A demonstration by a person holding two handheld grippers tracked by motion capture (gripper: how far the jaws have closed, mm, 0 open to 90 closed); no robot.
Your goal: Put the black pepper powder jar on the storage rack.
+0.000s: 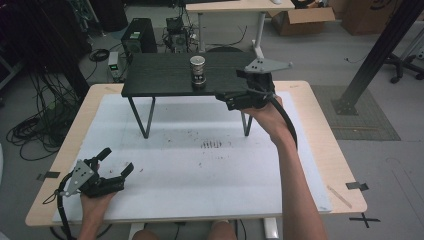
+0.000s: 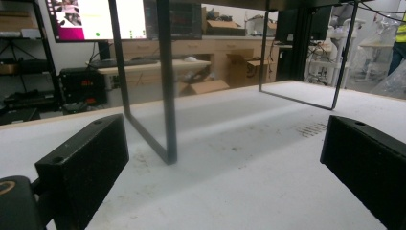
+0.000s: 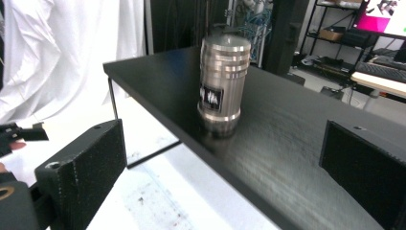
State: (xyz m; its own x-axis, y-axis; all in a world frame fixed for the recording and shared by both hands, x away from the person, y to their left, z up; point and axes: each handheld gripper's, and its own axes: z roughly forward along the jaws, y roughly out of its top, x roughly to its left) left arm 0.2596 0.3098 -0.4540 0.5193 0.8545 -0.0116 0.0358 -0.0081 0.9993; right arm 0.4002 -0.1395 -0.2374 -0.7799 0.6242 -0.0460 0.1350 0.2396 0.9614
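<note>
A silver metal cylinder (image 1: 198, 71) stands upright on a small black shelf (image 1: 160, 75) set on the white mat. My right gripper (image 1: 231, 85) is held at the shelf's right front edge, open and pointing left at the cylinder. In the right gripper view the cylinder (image 3: 224, 88) stands ahead of the open right gripper (image 3: 225, 163), apart from both jaws; the left jaw hangs off the shelf (image 3: 287, 158) edge and the right jaw is above it. My left gripper (image 1: 118, 160) rests low on the mat at the near left, open and holding nothing, as the left gripper view shows (image 2: 225, 158).
The shelf stands on thin black legs (image 2: 165, 96) over the white mat (image 1: 200, 180), which covers a wooden table (image 1: 325, 130). Small dark specks (image 1: 211, 145) mark the mat's middle. Computers and cables lie on the floor beyond the table's far left.
</note>
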